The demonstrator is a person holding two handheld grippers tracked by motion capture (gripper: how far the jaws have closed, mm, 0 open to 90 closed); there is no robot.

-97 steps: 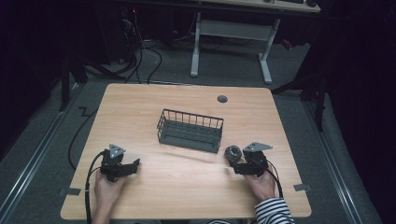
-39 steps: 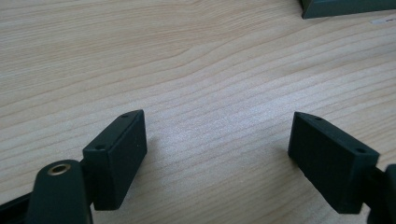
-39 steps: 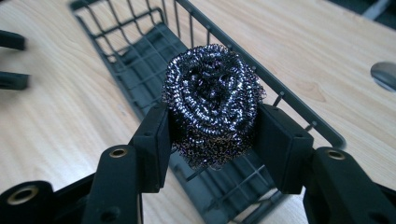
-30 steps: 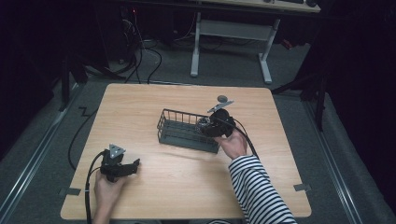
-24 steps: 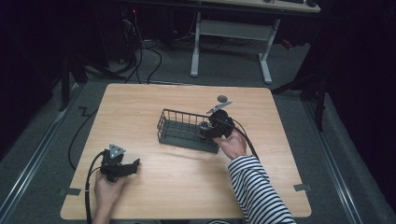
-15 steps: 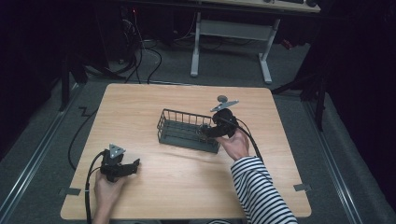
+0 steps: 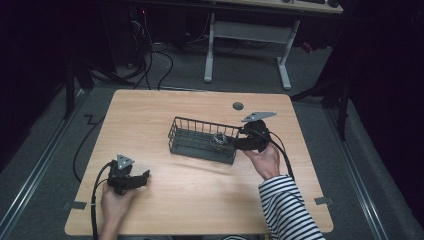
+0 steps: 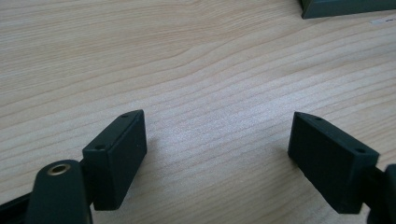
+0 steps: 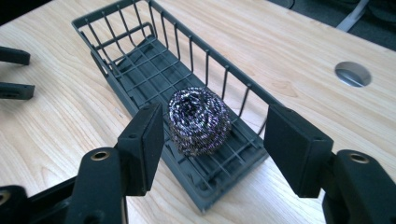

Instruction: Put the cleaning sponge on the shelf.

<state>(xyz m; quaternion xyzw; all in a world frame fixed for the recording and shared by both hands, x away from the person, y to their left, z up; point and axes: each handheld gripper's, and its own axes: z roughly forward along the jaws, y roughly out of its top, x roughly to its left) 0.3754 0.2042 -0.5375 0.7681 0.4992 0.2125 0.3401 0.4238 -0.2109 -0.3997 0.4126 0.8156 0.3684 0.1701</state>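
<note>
A round steel-wool scourer lies on the floor of a dark wire basket, at its right end. My right gripper hangs open just over that end of the basket, one jaw on each side of the scourer and neither touching it. In the high view the right gripper reaches in from the basket's right side. My left gripper stands open over bare wood near the table's front left, with nothing between its jaws.
A round grey cable hole sits in the wooden table behind the basket. Cables trail from both grippers. The left gripper's jaws show far off in the right gripper view. A desk frame stands on the floor beyond.
The right hand has come from the table's front right to the basket's right end, bringing the scourer. The scourer now lies inside the basket. The left gripper has not moved.
</note>
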